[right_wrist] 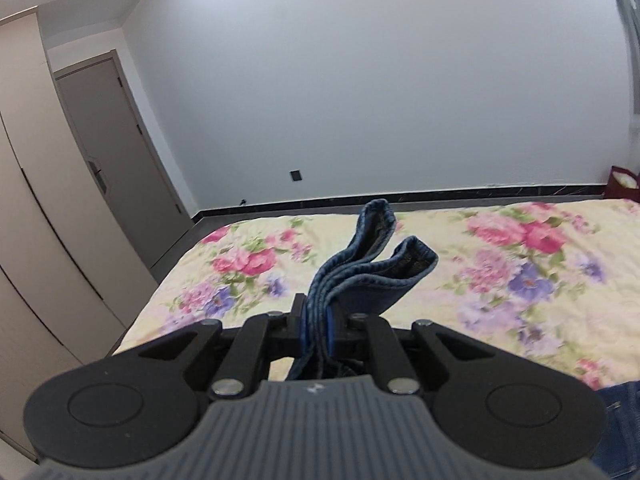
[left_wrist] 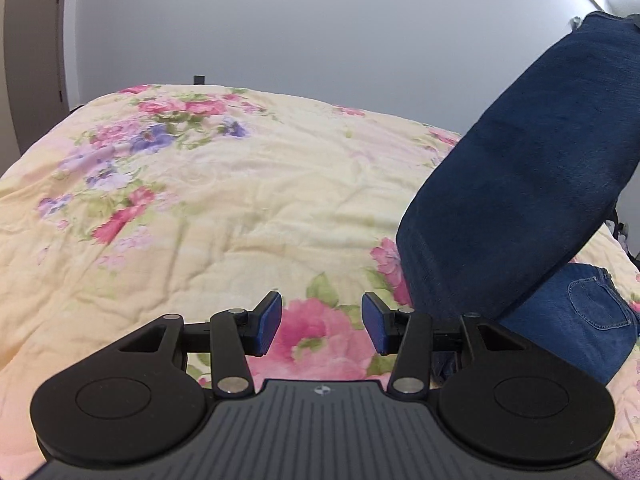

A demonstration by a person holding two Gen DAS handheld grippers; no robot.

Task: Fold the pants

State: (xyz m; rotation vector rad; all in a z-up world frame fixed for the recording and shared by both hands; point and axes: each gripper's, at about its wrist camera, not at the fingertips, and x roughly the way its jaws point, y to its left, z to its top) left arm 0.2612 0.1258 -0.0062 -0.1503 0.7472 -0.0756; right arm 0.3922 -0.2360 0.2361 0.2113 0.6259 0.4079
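Currently the pants (right_wrist: 360, 264) are clamped at their hem ends between the closed fingers of the right hand-held gripper (right_wrist: 316, 330), above the floral bedspread (right_wrist: 520, 280). From the left wrist view, a raised leg (left_wrist: 520, 180) is seen hanging at right, with the pocketed seat (left_wrist: 580, 316) lying on the bed. The left hand-held gripper (left_wrist: 322, 322) is held open, empty, low over the bedspread.

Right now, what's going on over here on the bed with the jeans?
A person with a gripper in each hand is folding a pair of blue jeans on a bed with a floral quilt. The right gripper is shut on the leg hems and holds them up in the air, while the seat with its back pocket lies on the quilt. The left gripper is open and empty, low over the quilt beside the hanging denim.
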